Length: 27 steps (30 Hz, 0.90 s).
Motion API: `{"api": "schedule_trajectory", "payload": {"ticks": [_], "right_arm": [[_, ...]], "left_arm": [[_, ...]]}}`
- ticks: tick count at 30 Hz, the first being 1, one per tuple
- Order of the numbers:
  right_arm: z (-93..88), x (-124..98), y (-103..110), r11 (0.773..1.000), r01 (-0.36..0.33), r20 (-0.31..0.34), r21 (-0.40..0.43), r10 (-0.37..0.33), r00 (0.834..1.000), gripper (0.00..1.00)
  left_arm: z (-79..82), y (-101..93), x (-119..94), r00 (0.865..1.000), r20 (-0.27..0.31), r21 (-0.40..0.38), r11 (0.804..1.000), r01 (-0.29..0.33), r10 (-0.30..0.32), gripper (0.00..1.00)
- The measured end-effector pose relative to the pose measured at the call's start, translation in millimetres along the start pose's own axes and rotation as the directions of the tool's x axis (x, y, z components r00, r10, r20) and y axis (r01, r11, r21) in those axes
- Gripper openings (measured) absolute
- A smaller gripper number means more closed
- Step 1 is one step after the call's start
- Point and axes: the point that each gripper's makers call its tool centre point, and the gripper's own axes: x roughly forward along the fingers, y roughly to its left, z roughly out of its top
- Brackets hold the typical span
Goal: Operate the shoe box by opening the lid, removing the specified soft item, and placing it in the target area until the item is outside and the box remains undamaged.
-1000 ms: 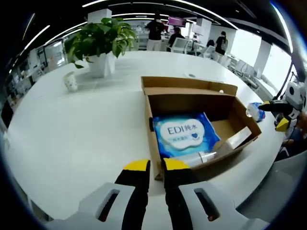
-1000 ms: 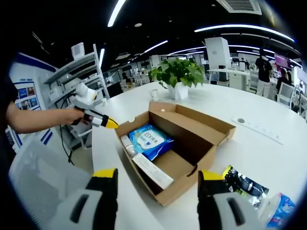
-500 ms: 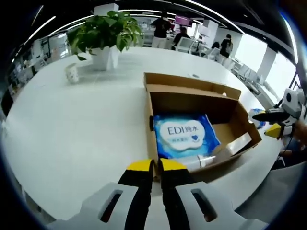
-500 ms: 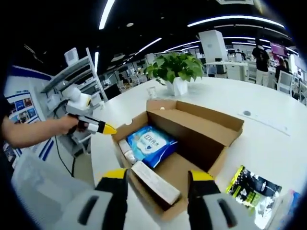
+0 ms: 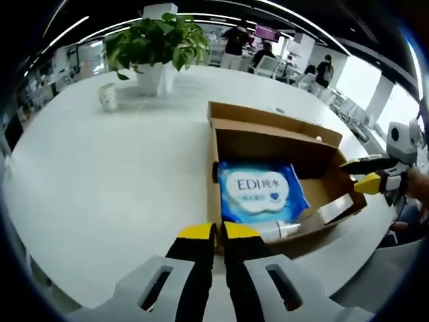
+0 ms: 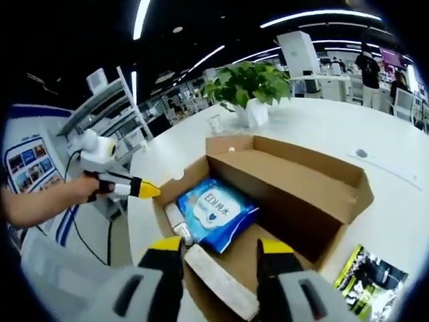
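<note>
- The right tool (image 6: 218, 245) has come in over the open shoe box (image 6: 315, 194), its jaws narrowed but apart, holding nothing.
- The blue wet-wipes pack (image 6: 216, 211) lies inside, beside a white bottle (image 6: 177, 225); I judge pickup is next.
- The left tool (image 5: 213, 233) hangs above the white desk (image 5: 100, 181), jaws nearly together, empty.

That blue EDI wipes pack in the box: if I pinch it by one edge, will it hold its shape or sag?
The blue EDI wipes pack looks like a soft film pouch, so it would probably sag from an edge pinch. Its glossy wrap may slip. It lies flat in the shoe box beside a white tube, so it is unlikely to roll.
</note>
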Motion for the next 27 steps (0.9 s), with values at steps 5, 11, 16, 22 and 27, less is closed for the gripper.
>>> {"api": "schedule_trajectory", "payload": {"ticks": [5, 11, 16, 22, 27], "right_arm": [[5.7, 11.3, -5.4, 0.997, -0.01, 0.011, 0.077, 0.009, 1.0, 0.37], [4.1, 23.7, -15.9, 0.992, 0.002, -0.018, 0.123, 0.0, 1.0, 0.34], [1.1, 34.8, -18.8, 0.99, 0.01, -0.045, 0.14, -0.004, 0.999, 0.29], [-11.1, 52.9, -14.2, 0.988, 0.023, -0.112, 0.154, -0.006, 0.994, 0.24], [-14.5, 63.7, -10.4, 0.985, 0.037, -0.139, 0.168, -0.013, 0.99, 0.21]], "left_arm": [[1.7, 5.7, 4.5, 1.0, -0.016, 0.007, 1.0, -0.003, 0.003, 0.02], [-0.5, 6.2, 8.3, 0.998, -0.06, 0.035, 0.999, -0.024, 0.026, 0.02], [-1.3, 9.6, 8.8, 0.999, -0.046, 0.023, 0.999, -0.022, 0.023, 0.01], [-1.4, 8.2, 9.1, 0.999, -0.041, 0.029, 0.999, -0.035, 0.036, 0.01], [-1.8, 6.2, 8.0, 0.999, -0.043, 0.016, 0.999, -0.033, 0.034, 0.01]]}}
